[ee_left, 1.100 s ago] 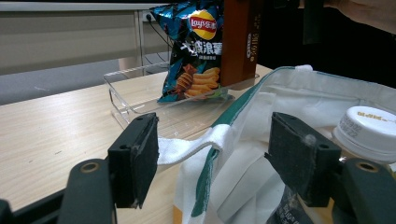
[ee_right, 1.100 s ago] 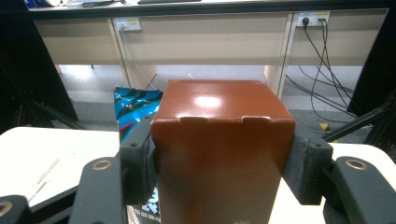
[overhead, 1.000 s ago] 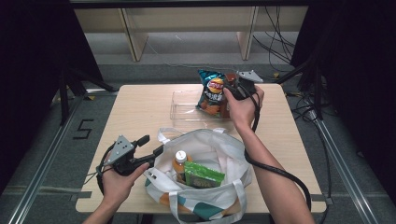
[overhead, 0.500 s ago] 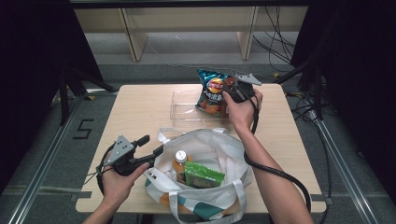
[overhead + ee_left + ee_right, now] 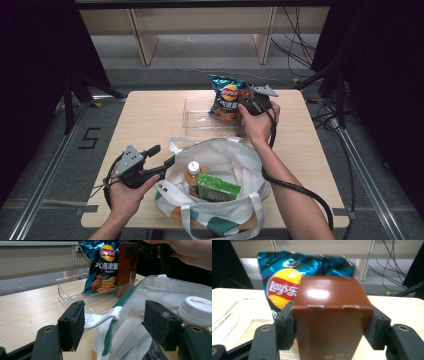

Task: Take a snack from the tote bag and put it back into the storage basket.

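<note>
Two tongs, R point(image 5: 332, 326) pinching glossy brown box point(image 5: 329, 315)

Light wooden table point(image 5: 145, 120) with clear plastic tray point(image 5: 197, 112) and white tote bag point(image 5: 235, 165).

Readable text on a chip bag, a brown carton and the floor.
The blue chip bag point(image 5: 287, 280) carries the red and yellow Lay's logo, written "Lay's" with Chinese characters beside it; large white Chinese characters run beneath the logo in the left gripper view. The brown carton point(image 5: 329, 315) has small pale Chinese characters near its lower edge, too blurred to read. A black "5" point(image 5: 91, 137) marks the floor left of the table.
</note>
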A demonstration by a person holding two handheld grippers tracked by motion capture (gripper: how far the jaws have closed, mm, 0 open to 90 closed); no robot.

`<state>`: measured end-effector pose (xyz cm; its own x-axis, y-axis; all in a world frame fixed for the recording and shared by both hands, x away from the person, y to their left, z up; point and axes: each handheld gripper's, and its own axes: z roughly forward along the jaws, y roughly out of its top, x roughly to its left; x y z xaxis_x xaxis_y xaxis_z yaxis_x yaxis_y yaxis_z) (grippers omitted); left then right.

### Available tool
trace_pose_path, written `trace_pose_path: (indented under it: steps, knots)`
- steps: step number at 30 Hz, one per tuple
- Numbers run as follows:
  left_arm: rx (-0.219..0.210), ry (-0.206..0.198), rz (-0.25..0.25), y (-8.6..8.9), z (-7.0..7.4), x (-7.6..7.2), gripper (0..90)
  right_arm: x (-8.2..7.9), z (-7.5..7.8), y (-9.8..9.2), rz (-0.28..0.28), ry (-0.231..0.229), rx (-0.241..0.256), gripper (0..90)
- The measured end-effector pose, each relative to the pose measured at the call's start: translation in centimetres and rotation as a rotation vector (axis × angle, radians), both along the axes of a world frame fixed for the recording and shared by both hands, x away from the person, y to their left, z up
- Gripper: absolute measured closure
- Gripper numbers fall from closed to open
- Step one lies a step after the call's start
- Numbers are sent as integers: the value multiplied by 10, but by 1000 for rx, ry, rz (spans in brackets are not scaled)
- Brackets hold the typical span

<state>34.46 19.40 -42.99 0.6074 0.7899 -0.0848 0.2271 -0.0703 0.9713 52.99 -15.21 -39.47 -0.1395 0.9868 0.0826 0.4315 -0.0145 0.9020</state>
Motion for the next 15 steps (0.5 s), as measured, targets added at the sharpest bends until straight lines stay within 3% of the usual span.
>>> trace_pose_path:
  steps: [4,5,8,15]
  knots:
    - [-1,2,-1,0,-1,1,329,-3,-1,3,-4,11,2,373]
    - [-1,2,-1,0,-1,1,329,-1,-2,-1,26,-2,-34,370]
    - [1,1,-1,0,0,0,329,-1,-2,-1,25,13,-37,358]
    - [-7,-1,-8,0,-1,1,328,-1,-5,-4,58,31,-35,252]
